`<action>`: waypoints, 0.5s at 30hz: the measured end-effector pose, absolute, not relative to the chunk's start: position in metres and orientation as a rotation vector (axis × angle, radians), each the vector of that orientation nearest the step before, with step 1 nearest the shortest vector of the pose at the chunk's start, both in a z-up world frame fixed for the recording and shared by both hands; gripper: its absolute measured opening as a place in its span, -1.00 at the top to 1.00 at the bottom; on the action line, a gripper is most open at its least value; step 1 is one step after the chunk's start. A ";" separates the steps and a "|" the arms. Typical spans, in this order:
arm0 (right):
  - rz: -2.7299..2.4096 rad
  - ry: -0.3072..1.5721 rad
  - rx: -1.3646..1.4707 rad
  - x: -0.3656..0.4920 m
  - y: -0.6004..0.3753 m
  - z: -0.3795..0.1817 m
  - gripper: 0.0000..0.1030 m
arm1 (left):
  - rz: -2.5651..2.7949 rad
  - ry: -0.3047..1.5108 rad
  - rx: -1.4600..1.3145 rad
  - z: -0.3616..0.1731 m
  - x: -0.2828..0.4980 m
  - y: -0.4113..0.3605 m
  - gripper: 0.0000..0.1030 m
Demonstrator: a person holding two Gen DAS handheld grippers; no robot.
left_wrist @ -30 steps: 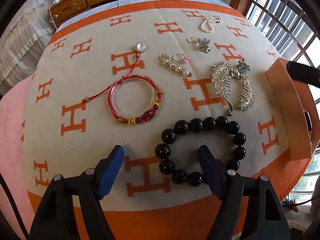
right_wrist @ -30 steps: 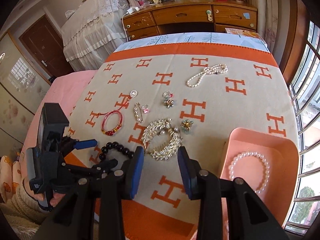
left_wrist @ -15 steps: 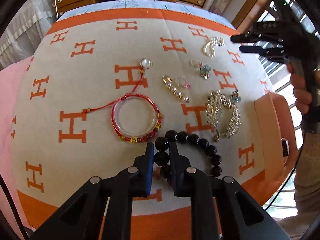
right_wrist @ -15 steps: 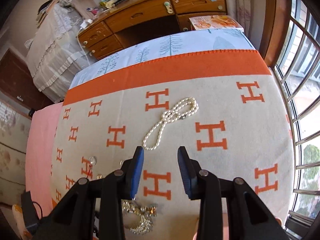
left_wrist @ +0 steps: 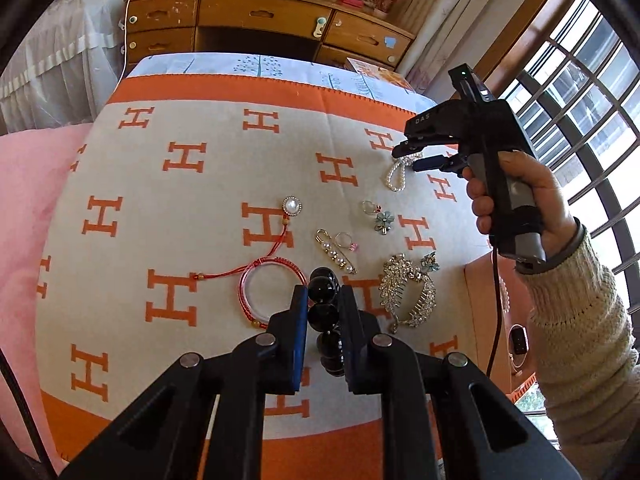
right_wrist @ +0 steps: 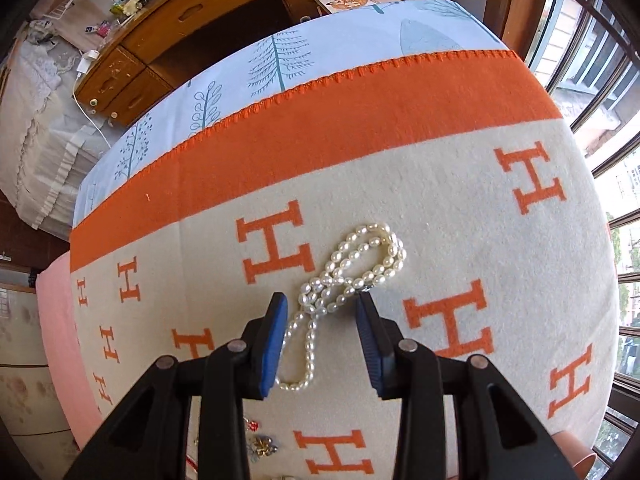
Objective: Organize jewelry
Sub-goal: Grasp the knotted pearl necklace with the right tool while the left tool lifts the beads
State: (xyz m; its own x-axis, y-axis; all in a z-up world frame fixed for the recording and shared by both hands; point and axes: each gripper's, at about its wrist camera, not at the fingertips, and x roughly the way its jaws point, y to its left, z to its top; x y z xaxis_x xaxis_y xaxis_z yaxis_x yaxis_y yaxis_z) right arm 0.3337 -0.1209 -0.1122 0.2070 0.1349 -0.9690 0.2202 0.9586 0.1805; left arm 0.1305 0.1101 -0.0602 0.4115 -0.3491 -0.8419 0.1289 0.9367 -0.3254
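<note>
My left gripper (left_wrist: 323,297) is shut on a black bead bracelet (left_wrist: 323,314), which hangs lifted off the orange-and-beige H-pattern blanket (left_wrist: 200,200). My right gripper (right_wrist: 321,303) is open and points steeply down, its blue pads on either side of a white pearl necklace (right_wrist: 352,264) that lies looped on the blanket. The pads do not press on the pearls. In the left wrist view a hand holds that right gripper (left_wrist: 424,158) over the pearl necklace (left_wrist: 396,176) at the far right.
On the blanket lie a red cord bracelet (left_wrist: 260,296), a pearl pin (left_wrist: 336,254), a crystal leaf hair comb (left_wrist: 408,296), a flower ring (left_wrist: 384,220) and a pearl pendant (left_wrist: 292,205). A pink tray (left_wrist: 476,280) stands at the right edge. Beyond the bed is a wooden dresser (left_wrist: 260,16).
My left gripper closed on the black bead bracelet and lifted it off the blanket. My right gripper moved from above the hair comb to the far side and came down around the pearl necklace.
</note>
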 end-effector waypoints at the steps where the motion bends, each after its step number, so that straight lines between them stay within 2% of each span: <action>1: -0.075 1.367 0.264 0.336 -0.115 -0.112 0.30 | -0.308 1.107 -0.224 -0.061 0.131 0.111 0.75; 5: -0.110 1.340 0.056 0.338 -0.089 -0.113 0.33 | -0.315 1.108 -0.239 -0.064 0.129 0.114 0.75; 6: -0.101 1.328 0.042 0.337 -0.087 -0.112 0.38 | -0.314 1.109 -0.242 -0.064 0.129 0.115 0.75; 8: -0.084 1.324 0.044 0.335 -0.086 -0.111 0.71 | -0.313 1.112 -0.250 -0.066 0.128 0.118 0.75; 13: -0.014 1.296 0.136 0.325 -0.100 -0.105 0.92 | -0.313 1.105 -0.260 -0.064 0.126 0.124 0.75; 15: 0.029 1.281 0.189 0.318 -0.106 -0.097 0.92 | -0.310 1.098 -0.256 -0.061 0.125 0.124 0.75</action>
